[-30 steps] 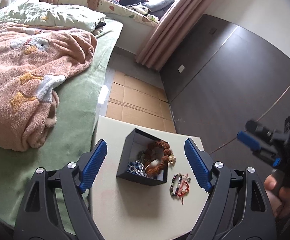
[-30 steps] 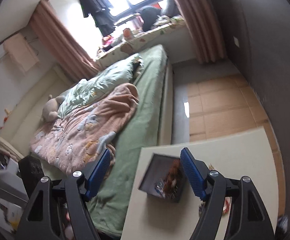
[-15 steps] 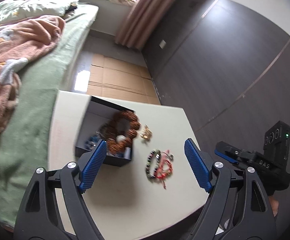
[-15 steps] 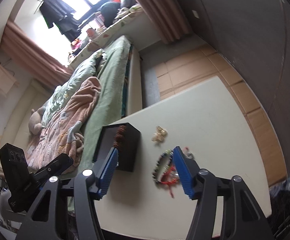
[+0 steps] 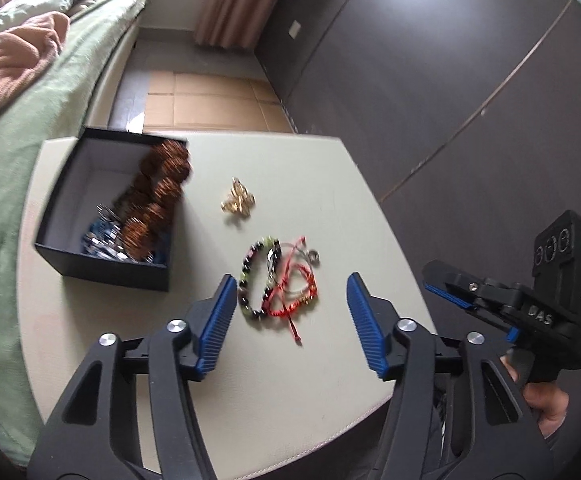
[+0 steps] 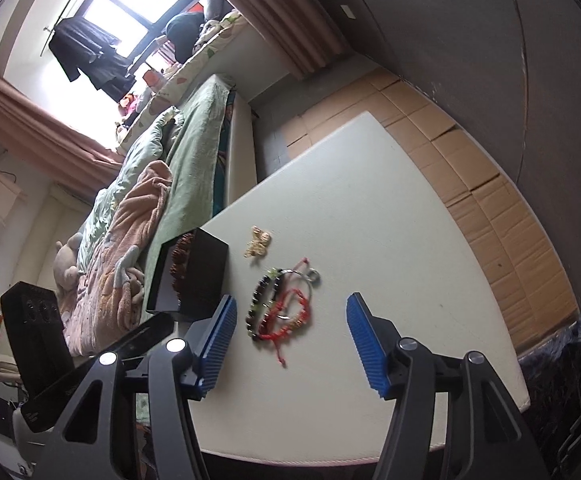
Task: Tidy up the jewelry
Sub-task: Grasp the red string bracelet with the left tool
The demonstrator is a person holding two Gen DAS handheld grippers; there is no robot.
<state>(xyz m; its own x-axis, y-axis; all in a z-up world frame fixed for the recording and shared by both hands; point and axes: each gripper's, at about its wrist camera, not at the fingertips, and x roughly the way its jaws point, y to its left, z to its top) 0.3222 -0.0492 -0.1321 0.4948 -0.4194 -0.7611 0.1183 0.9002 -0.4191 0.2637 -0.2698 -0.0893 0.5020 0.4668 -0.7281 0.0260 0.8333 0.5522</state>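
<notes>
**Loose bracelets on bench, both hand-held grippers spread and empty**

Left wrist view: left hand-held gripper (image 5: 292, 320) released, blue pads wide apart, hovering over pale bench (image 5: 310, 392). Between the pads, just beyond them, a tangle of beaded bracelet (image 5: 256, 280) and red cord bracelet (image 5: 294, 290) lying on the bench. Farther off, a small gold piece (image 5: 238, 202). To the left, open black box (image 5: 106, 208) holding brown bead strand (image 5: 156, 200) and blue items, blurred. At far right, right hand-held gripper (image 5: 446, 286) seen side-on, off the bench edge. Green bed (image 5: 22, 128) along the left.

Right wrist view: right hand-held gripper (image 6: 288, 344) likewise released, holding nothing. Bracelet tangle (image 6: 280, 306) near, between the pads; gold piece (image 6: 258, 242) beyond; black box (image 6: 194, 276) left, near the bench (image 6: 390, 240) edge. Cardboard-covered floor (image 6: 490, 208) right.
</notes>
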